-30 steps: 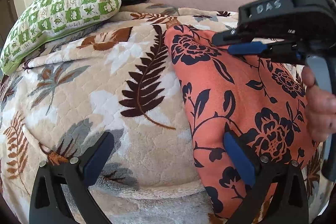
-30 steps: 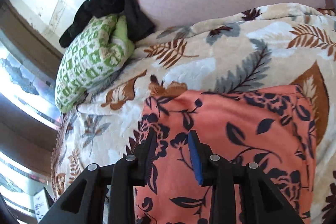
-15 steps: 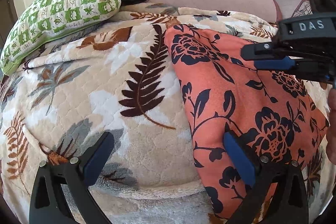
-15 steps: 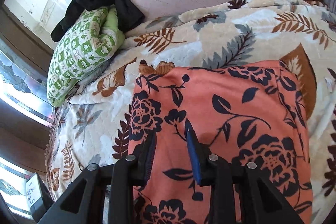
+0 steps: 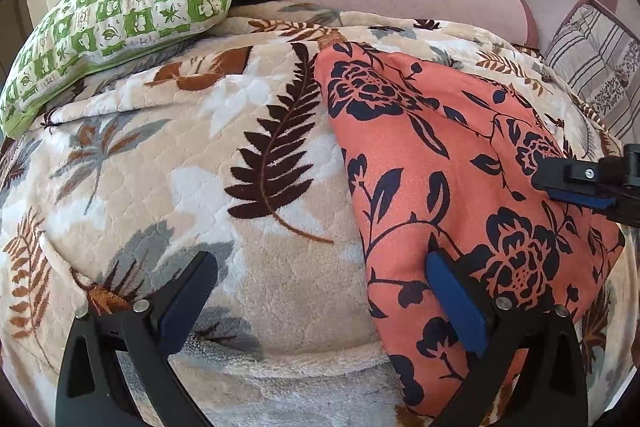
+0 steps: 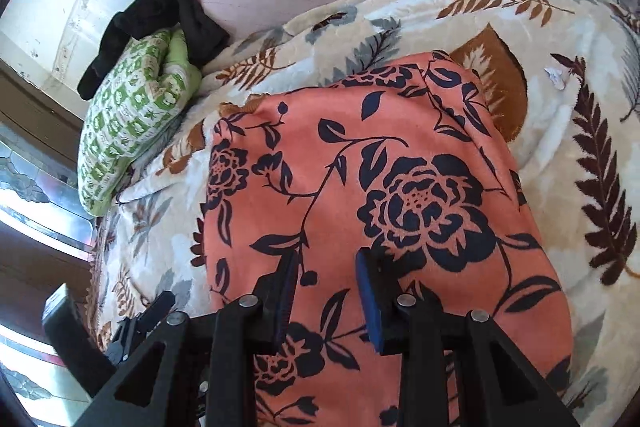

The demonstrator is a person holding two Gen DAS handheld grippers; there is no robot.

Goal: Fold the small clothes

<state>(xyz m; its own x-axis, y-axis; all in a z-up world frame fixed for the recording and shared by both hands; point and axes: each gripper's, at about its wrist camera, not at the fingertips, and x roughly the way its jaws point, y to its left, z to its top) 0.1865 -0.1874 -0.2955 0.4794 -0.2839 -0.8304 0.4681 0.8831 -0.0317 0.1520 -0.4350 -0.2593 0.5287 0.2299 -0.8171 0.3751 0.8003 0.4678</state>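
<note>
Garment: the orange floral cloth point(image 5: 460, 187) lies flat on the leaf-print blanket point(image 5: 192, 155) covering the bed.
Right gripper point(image 6: 326, 291): jaws partly apart, nothing between them; it has slid off toward the cloth's right edge since a second ago.
Left gripper point(image 5: 320, 299): wide open, empty, unmoved at the cloth's near-left edge.
Meaning: probably repositioning for the next fold.
Surroundings: green checked pillow point(image 5: 112, 23) sits far left.

- Our left gripper point(image 5: 320, 303) has black triangular-cutout fingers, blue pads and silver screws
- Our right gripper point(image 6: 326, 293) shows the same black fingers and blue pads
</note>
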